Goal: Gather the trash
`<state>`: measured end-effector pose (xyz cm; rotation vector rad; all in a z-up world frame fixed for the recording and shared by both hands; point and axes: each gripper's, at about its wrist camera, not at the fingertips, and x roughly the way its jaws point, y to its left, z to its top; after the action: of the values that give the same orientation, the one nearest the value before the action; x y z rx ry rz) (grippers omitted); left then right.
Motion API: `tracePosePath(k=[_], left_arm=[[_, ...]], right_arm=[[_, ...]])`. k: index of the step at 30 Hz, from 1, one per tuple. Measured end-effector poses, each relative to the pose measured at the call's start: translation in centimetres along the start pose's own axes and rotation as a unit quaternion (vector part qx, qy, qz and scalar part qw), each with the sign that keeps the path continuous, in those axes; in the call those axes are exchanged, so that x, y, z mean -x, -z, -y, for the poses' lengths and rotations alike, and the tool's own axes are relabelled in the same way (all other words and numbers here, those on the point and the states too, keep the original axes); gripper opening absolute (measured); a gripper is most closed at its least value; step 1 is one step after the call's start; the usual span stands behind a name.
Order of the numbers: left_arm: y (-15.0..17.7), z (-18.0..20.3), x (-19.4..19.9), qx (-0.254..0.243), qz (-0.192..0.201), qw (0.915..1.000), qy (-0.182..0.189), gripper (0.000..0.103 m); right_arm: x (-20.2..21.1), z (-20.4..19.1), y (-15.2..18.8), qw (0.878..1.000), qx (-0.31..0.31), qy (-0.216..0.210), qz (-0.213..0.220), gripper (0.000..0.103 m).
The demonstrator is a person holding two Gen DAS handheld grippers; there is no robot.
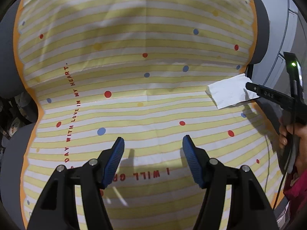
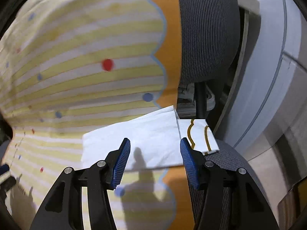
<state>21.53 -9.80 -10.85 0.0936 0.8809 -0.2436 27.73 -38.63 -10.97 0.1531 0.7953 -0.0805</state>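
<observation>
A white paper napkin [image 1: 228, 93] lies flat at the right edge of the table, on the yellow striped tablecloth [image 1: 134, 38]. In the right wrist view the napkin [image 2: 134, 138] lies just ahead of and under my right gripper [image 2: 155, 143], whose blue pads [image 2: 122, 159] stand apart without pressing on it. Beside it a white piece with a gold wavy line [image 2: 199, 136] hangs over the edge. From the left wrist view the right gripper [image 1: 249, 88] reaches the napkin's right side. My left gripper [image 1: 153, 143] hovers open over bare cloth at the near middle.
Grey ribbed chair backs stand off the table's right edge [image 2: 207, 32] [image 1: 262, 28], with a grey seat [image 2: 226, 153] below the gold-lined piece. A person's hand [image 1: 291, 132] holds the right gripper. Pale grey panels [image 2: 268, 76] stand further right.
</observation>
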Motion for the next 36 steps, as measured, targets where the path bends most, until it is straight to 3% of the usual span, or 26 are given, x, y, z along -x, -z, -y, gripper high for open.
tracePosePath(k=[2,4,6,11,15,20,22,25,26,27,29,32,36], left_arm=[[0.0,-0.2,-0.4,0.005,-0.003,1.0,-0.002,0.061],[0.0,-0.4,-0.8,0.011,-0.006,0.9999,0.001,0.061],[0.2,-0.5,-0.9,0.016,-0.01,0.9998,0.003,0.061],[0.7,-0.8,0.1,0.02,-0.007,0.9998,0.001,0.061],[1.1,-1.0,1.1,0.025,-0.002,0.9997,0.001,0.061],[1.7,-1.3,2.3,0.031,0.001,0.9995,-0.011,0.061],[1.9,-1.9,3.0,0.037,0.004,0.9991,-0.021,0.061],[2.2,-2.9,3.9,0.047,0.007,0.9986,-0.024,0.061],[2.2,-3.2,4.1,0.049,0.007,0.9985,-0.025,0.061],[2.3,-3.5,4.4,0.049,0.009,0.9984,-0.026,0.061],[2.4,-3.8,4.7,0.051,0.011,0.9983,-0.025,0.061],[2.6,-3.9,4.7,0.053,0.01,0.9984,-0.015,0.061],[2.6,-3.3,4.0,0.047,0.006,0.9989,-0.005,0.061]], right_arm=[[-1.3,0.4,-0.2,1.0,-0.006,-0.01,-0.02,0.054],[-1.9,0.5,-0.1,0.999,-0.008,-0.034,-0.038,0.035],[-1.3,0.3,0.2,0.998,-0.008,-0.053,-0.037,0.003],[3.4,-1.8,2.2,0.989,0.005,-0.149,-0.022,0.002],[6.4,-4.9,5.8,0.97,0.017,-0.233,-0.067,0.002],[8.4,-9.0,9.9,0.95,0.034,-0.29,-0.108,0.003],[9.0,-10.7,10.6,0.951,0.059,-0.283,-0.109,0.003],[10.0,-11.9,10.9,0.965,0.102,-0.224,-0.093,0.01],[10.5,-11.9,10.8,0.969,0.109,-0.207,-0.083,0.018],[10.9,-11.6,10.7,0.971,0.111,-0.197,-0.074,0.033],[11.4,-10.7,10.5,0.976,0.11,-0.179,-0.057,0.049],[12.5,-8.8,10.0,0.984,0.103,-0.142,-0.028,0.05],[11.9,-4.4,7.7,0.997,0.055,-0.059,0.007,0.054]])
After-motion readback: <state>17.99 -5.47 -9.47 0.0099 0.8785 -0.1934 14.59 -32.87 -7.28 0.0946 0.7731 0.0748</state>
